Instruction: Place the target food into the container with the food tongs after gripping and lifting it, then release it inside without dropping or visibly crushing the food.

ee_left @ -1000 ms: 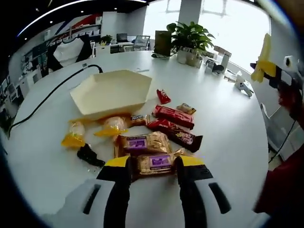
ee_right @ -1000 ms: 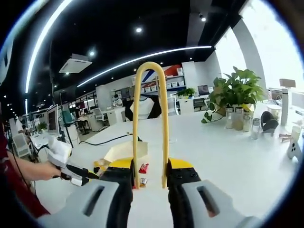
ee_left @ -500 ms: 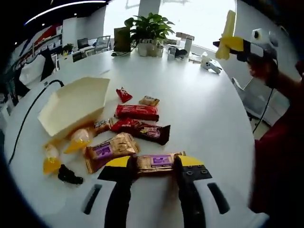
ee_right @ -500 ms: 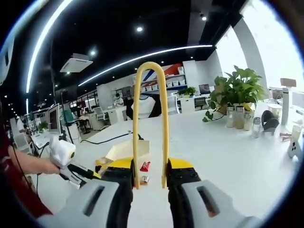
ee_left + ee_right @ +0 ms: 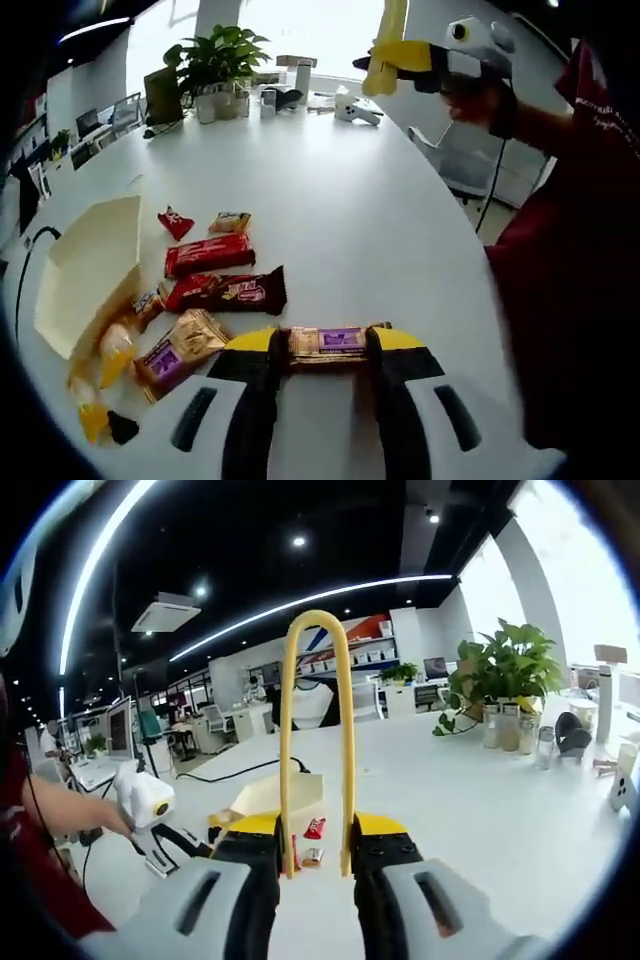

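In the left gripper view, the left gripper is rising from the bottom edge, its two black jaws with yellow tips closing from either side on a gold snack bar with a purple label, which is lying crosswise on the white table. Around ten o'clock from that bar, other wrapped snacks are lying in a loose cluster: a dark red bar, a bright red bar just beyond it, a small red packet, a small tan packet and a gold packet with a purple label. At nine o'clock, the open cream paper container is sitting at the left edge of the cluster, with yellow wrapped sweets lying beside it. At one o'clock, a person's hand is holding the right gripper well above the table. In the right gripper view, the right gripper is clamping the two arms of the yellow food tongs, whose closed loop is pointing up toward twelve o'clock. The working tips of the tongs are hidden, so whether the tongs are squeezed shut or grasping anything cannot be told. At eight o'clock, the left gripper is coming in low over the table, near the container. A leafy potted plant is standing on the table at two o'clock.
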The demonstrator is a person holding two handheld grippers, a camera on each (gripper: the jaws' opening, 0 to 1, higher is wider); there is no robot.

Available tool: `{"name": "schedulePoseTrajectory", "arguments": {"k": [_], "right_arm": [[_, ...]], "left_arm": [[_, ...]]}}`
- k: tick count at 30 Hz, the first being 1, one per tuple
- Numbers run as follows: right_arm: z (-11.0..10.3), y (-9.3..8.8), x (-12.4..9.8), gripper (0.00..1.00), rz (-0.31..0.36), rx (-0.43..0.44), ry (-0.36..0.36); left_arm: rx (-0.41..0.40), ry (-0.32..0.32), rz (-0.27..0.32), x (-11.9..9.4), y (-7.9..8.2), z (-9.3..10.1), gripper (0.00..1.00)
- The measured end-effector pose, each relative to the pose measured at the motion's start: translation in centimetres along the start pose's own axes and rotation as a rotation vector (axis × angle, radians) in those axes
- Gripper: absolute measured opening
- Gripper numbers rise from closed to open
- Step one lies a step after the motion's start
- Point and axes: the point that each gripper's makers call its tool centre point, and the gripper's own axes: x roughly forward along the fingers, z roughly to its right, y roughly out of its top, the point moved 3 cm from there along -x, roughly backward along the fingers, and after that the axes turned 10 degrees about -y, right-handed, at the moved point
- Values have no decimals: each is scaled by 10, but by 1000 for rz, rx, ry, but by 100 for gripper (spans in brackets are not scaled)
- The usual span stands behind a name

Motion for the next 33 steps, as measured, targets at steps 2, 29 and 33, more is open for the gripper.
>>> {"name": "schedulePoseTrajectory", "arguments": {"k": [2, 29, 33], "right_arm": [[-4, -3, 0, 23, -9, 7, 9], [-79, -27, 24, 23, -4, 133, 45], [-86, -31, 27, 23, -15, 142, 58]], "left_arm": [[38, -46, -17, 2, 0, 5, 37], [-154, 334, 397, -133, 1, 32, 48], [-206, 419, 477, -158, -6, 33, 49]]}}
